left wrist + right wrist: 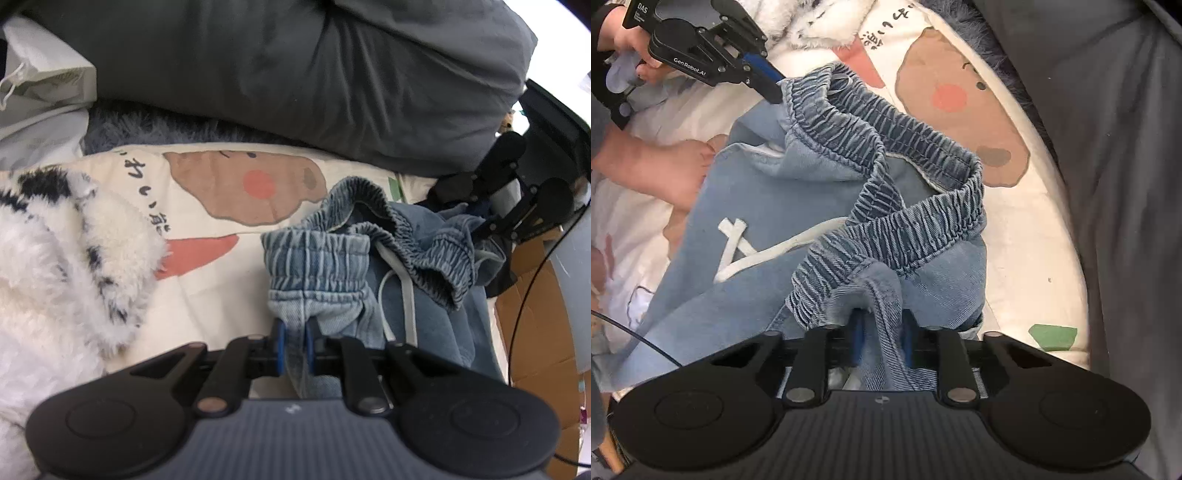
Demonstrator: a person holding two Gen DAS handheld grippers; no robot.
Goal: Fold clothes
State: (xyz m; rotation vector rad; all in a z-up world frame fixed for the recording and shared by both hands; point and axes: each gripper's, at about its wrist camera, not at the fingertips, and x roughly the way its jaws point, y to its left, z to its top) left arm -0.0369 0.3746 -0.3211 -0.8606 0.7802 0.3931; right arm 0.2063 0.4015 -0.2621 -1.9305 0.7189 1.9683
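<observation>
- The faded blue denim trousers with a gathered elastic waistband (886,147) are lying rumpled on the cream cartoon-printed bed cover (1027,236), and both claws are holding their waistband.
- The left claw (294,345) is pinching one waistband corner; the right claw (881,345) is clamping a bunched fold.
- Risk: the twisted waistband may be folding crooked if pulled apart unevenly, and the white flat drawstring (738,254) could be snagging.
- "GenRobot.AI" and "DAS" are reading on the left claw's body; the bed cover's characters are unclear.
</observation>
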